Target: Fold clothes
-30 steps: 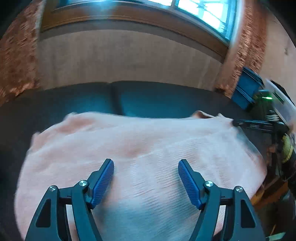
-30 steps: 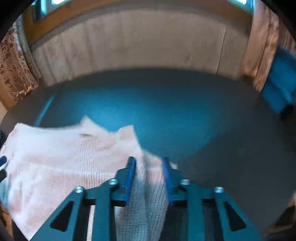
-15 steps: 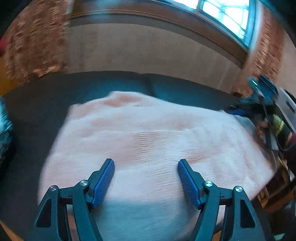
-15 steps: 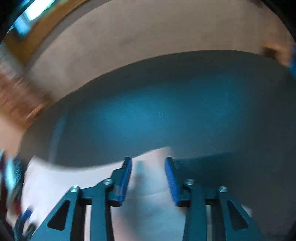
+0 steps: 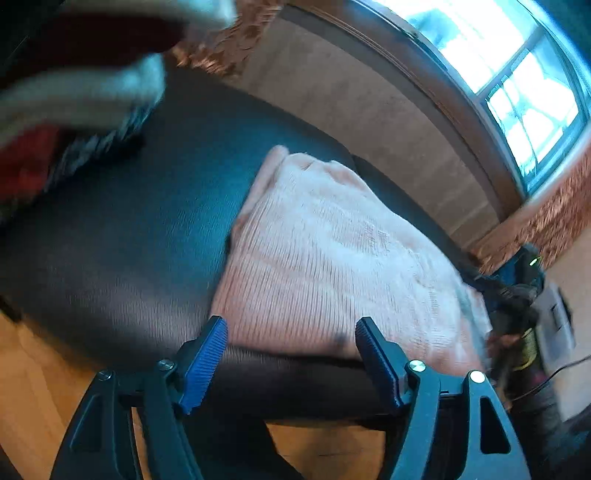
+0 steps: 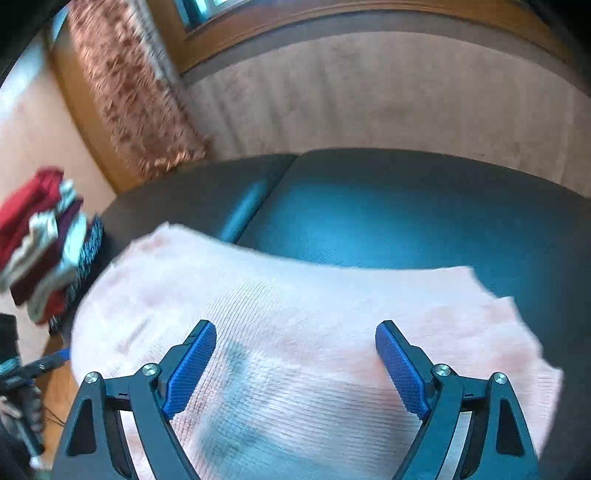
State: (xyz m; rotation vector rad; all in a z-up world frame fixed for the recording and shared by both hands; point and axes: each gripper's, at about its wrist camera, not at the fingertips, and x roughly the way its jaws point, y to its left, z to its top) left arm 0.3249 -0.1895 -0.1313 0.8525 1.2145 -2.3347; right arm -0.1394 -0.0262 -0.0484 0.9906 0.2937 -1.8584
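On the dark sofa [image 6: 406,221], the right tongs [image 6: 295,365], earlier pinching the pink sweater [image 6: 295,295], are opening, empty; left tongs [image 5: 291,358] wide, empty.

Dark sofa [image 6: 406,221] fills middle, with seam between two seat cushions. Beige ribbed sofa back [image 6: 369,103] behind seat. Wooden window frame [image 6: 295,22] above it. Bright window [image 5: 517,74] high on wall, lots of light coming in. Brown patterned curtain [image 6: 136,103] hangs beside window. Wooden floor [image 5: 37,387] below front edge of sofa, orange-brown. Small green light [image 5: 533,262] glows on dark blurry device at far end of sofa. Peach wall [image 6: 29,147] beside curtain.
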